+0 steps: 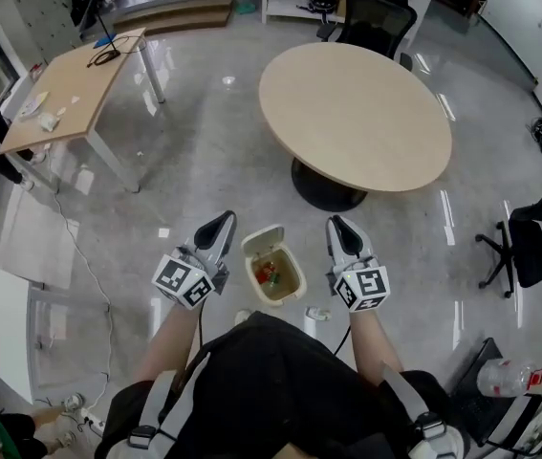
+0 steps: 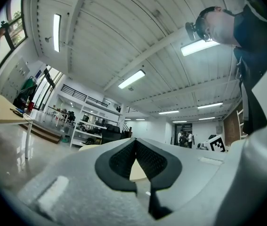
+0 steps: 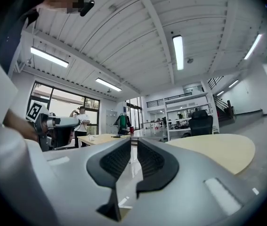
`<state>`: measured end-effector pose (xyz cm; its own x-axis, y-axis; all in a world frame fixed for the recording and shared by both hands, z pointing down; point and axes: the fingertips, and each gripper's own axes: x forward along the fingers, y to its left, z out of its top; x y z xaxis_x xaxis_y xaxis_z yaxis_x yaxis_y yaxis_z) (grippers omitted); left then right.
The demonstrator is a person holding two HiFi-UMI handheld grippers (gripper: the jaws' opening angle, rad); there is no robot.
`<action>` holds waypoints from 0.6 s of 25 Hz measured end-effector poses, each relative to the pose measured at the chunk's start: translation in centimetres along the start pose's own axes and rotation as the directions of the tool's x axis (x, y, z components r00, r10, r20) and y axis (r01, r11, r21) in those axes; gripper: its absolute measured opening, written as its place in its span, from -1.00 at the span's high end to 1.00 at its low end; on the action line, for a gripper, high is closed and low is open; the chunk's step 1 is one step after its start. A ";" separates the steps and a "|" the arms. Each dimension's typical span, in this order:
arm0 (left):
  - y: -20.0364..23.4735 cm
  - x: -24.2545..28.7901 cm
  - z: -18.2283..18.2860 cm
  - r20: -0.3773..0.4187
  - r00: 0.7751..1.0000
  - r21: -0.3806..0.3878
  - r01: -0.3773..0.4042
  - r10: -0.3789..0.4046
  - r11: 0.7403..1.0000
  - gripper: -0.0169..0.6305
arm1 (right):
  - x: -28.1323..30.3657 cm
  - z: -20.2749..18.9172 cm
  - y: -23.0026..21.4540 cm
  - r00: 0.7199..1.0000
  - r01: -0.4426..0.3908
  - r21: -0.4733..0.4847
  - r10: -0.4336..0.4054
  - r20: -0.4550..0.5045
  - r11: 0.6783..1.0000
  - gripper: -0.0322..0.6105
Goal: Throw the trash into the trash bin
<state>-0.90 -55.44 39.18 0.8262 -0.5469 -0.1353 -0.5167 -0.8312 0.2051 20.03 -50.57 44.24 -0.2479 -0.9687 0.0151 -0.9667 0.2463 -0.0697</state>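
Both grippers are held out in front of the person's dark clothing, side by side and pointing about level. The left gripper (image 1: 223, 220) has its jaws pressed together at the tips, and nothing is between them. Only a small three-cornered opening shows below the tips. The right gripper (image 1: 337, 224) has its jaws almost together, with a narrow slit along their whole length, and the slit holds nothing.

Between the two pairs of jaws, lower down on the glossy grey floor (image 1: 204, 161), stands the small cream plastic trash bin (image 1: 262, 238) with its top open. Inside it lies the trash (image 1: 269, 273), some red, green and orange pieces; what they are I cannot tell. Behind the right jaws, close to the person, one small pale scrap (image 1: 317, 314) lies on the floor outside the bin.

Ahead of both pairs of jaws is the big round beige tabletop (image 1: 352, 113) on a black foot. Beyond it stands a black office chair (image 1: 376, 17). Far to the left of the left jaws is a rectangular light wooden tabletop (image 1: 75, 89) on white legs. Well to the right of the right jaws stands a second black chair (image 1: 529, 242).
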 end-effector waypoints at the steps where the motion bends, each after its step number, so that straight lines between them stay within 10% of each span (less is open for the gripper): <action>1: 0.4 -0.1 0.2 -0.009 1.000 0.013 0.003 -0.003 1.000 0.95 | 0.0 -0.3 -0.1 1.000 0.005 0.011 -0.005 -0.003 1.000 0.75; 15: 2.4 -8.8 1.3 0.009 0.975 0.055 -0.223 0.223 0.973 0.95 | -2.6 -0.2 0.1 0.999 -0.042 0.061 0.042 0.004 0.997 0.87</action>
<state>-9.64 -52.75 39.60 0.6882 -0.7193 -0.0950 -0.6994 -0.6925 0.1768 20.52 -48.03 44.35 -0.2879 -0.9576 0.0083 -0.9497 0.2844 -0.1315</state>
